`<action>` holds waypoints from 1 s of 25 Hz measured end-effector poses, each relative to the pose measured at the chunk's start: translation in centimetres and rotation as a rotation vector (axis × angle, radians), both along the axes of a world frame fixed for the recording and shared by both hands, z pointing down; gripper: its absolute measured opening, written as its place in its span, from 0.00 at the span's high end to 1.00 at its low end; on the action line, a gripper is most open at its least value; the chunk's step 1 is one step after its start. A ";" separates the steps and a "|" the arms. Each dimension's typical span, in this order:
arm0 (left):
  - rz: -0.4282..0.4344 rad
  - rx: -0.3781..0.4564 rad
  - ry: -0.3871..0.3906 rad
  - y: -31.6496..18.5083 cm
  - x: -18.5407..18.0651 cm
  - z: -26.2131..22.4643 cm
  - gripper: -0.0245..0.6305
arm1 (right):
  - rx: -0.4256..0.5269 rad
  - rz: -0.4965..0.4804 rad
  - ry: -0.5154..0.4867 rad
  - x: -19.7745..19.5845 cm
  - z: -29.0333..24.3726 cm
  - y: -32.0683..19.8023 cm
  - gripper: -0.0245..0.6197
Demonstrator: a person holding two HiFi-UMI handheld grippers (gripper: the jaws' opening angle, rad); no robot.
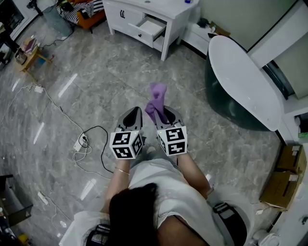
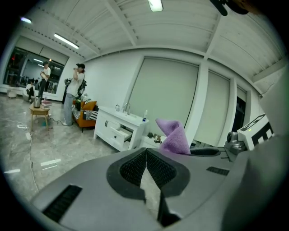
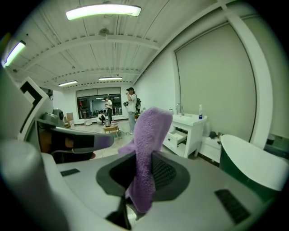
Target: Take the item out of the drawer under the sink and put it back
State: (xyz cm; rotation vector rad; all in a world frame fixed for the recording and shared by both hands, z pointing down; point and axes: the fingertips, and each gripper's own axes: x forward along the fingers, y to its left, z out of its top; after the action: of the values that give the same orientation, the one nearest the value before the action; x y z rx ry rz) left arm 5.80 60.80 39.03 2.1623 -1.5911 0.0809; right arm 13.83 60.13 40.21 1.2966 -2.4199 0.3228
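My right tongs (image 1: pixel 166 115) pinched purple cloth (image 1: pixel 156 100) mid-floor, well short of open drawer (image 1: pixel 150 27) at far sink counter. Left tongs (image 1: pixel 133 116) pressed together, empty. Needed firm pinch, cloth fully over drawer before release.

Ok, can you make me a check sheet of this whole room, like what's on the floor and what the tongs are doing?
Surface: shiny grey marble floor.
Job's things: purple cloth, out of the drawer and held up; white sink cabinet across the room, one drawer pulled open.
Clutter: cardboard boxes at the right; small wooden table at the far left.
Tongs: left tongs shut, nothing in them; right tongs shut on the purple cloth.
Cables: black cable and white power strip on the floor at the left.
Surroundings: white bathtub at the right; people standing far off.
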 end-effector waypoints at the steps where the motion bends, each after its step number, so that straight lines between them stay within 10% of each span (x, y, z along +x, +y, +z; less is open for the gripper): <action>1: -0.004 -0.005 0.005 0.0 -0.1 0.1 0.95 | 0.000 -0.004 0.001 -0.1 0.0 0.0 0.82; 25: 0.071 -0.050 0.051 -7.6 -0.6 2.2 0.95 | -0.023 0.086 0.046 -0.2 1.2 -6.8 0.82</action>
State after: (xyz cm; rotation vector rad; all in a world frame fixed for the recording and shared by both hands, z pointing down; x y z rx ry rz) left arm 5.25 53.20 41.24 2.1651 -1.4684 0.0864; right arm 13.59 53.37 41.41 1.3858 -2.3199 0.3392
